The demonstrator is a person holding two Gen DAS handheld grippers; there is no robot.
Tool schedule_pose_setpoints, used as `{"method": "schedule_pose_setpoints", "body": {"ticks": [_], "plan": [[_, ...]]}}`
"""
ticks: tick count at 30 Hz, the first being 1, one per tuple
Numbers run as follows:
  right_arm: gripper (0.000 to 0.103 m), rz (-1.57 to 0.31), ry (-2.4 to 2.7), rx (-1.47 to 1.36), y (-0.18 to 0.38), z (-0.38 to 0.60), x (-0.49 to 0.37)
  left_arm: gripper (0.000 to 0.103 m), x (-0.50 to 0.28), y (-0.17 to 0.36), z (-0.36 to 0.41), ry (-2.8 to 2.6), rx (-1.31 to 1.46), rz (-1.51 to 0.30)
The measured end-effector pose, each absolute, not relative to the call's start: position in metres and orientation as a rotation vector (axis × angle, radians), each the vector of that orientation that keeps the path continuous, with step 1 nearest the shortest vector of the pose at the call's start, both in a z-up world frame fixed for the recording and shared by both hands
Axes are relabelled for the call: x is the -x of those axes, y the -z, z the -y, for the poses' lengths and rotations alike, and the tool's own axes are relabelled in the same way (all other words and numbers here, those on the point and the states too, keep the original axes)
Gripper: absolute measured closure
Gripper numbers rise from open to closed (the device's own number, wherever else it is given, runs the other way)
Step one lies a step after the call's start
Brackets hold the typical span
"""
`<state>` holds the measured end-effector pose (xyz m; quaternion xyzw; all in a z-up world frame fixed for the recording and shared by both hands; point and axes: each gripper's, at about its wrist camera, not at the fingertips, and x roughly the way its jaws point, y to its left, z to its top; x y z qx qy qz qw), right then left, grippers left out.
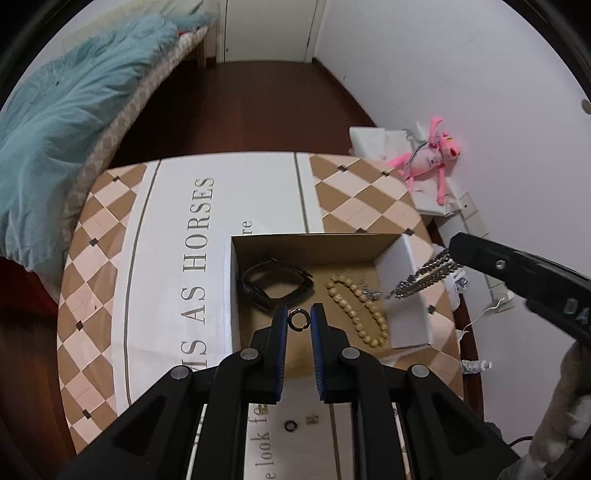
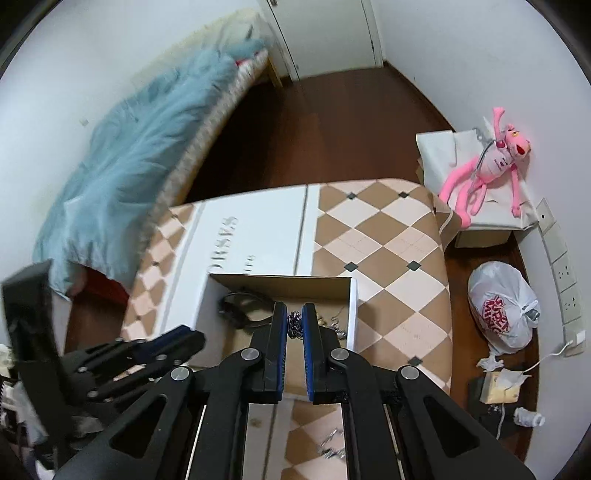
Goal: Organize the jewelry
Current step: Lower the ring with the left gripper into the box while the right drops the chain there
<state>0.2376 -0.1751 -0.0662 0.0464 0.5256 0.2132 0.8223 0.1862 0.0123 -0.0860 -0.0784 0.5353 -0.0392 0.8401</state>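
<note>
- Left wrist view: left gripper [image 1: 299,320] pinches a small dark metal ring [image 1: 298,319] between blue ribbed pads, above the open cardboard box [image 1: 404,295]; round beige bead bracelet [image 1: 360,310] just right of the tips, black looped strap [image 1: 275,284] up-left
- Right wrist view: right gripper [image 2: 294,324] clamps a dangling silver link chain [image 2: 294,325] over the box

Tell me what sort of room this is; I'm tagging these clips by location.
Most likely a bedroom in a home. A bed with a fluffy blue blanket stands along the wall, a pink plush toy lies on a box in the corner, and a white door opens off the dark wooden floor.
</note>
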Motion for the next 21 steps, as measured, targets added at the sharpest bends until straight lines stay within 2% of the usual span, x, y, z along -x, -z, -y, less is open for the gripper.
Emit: {"method": "schedule_pose_setpoints", "body": {"ticks": [8, 11, 12, 13, 15, 18, 19, 20, 21], "plan": [[0.094, -1.185, -0.414, -0.005, 0.101, 0.152, -0.272, 0.092, -0.211, 0.115, -0.02, 0.093, 0.218, -1.252], [0.094, -1.221, -0.402, 0.009, 0.112, 0.149, -0.283, 0.089, -0.215, 0.118, -0.024, 0.075, 0.237, -1.262], [0.094, -1.232, -0.394, 0.009, 0.116, 0.149, -0.285, 0.082, -0.217, 0.118, -0.025, 0.07, 0.238, -1.262], [0.094, -1.245, -0.393, 0.012, 0.118, 0.149, -0.286, 0.066, -0.218, 0.118, -0.026, 0.059, 0.238, -1.262], [0.094, -1.253, -0.388, 0.008, 0.121, 0.15, -0.288, 0.05, -0.22, 0.115, -0.029, 0.058, 0.25, -1.251], [0.093, -1.25, -0.384, 0.013, 0.12, 0.15, -0.288, 0.05, -0.221, 0.111, -0.033, 0.048, 0.267, -1.24], [0.089, -1.246, -0.379, 0.016, 0.118, 0.15, -0.287, 0.045, -0.221, 0.109, -0.034, 0.042, 0.266, -1.237], [0.083, -1.242, -0.379, 0.015, 0.116, 0.15, -0.287, 0.038, -0.221, 0.108, -0.033, 0.028, 0.255, -1.232], [0.079, -1.237, -0.38, 0.012, 0.114, 0.15, -0.286, 0.02, -0.22, 0.105, -0.033, 0.014, 0.245, -1.222]]}}
